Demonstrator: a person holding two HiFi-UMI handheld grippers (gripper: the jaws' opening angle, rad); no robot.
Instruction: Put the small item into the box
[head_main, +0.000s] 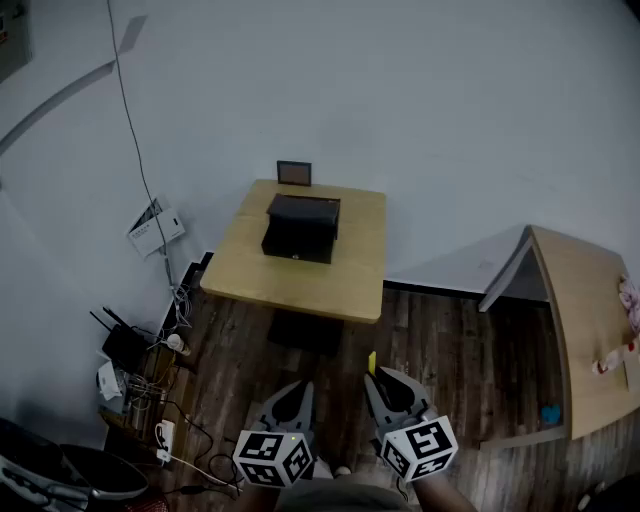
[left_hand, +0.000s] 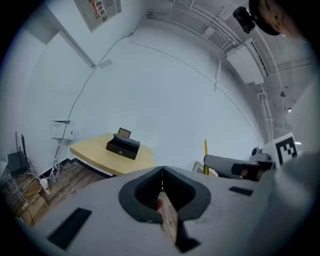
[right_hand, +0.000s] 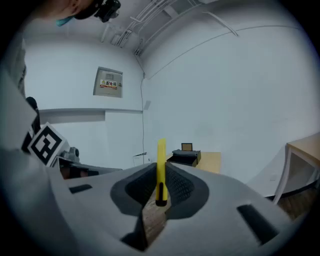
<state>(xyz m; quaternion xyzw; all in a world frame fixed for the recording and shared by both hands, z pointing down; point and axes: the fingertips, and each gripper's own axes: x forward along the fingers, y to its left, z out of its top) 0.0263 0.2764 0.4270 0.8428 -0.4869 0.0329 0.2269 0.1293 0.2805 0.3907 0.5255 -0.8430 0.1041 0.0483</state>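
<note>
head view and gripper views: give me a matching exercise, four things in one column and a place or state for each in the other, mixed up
Things:
1. black box
2. yellow stick
3. left gripper
4. small frame

Places or states:
a. jaws together
b. stands behind the box at the table's far edge
c. clamped upright in the right gripper
d. sits on the wooden table, ahead of both grippers

Pairs: 1-d, 2-c, 3-a, 4-b
</note>
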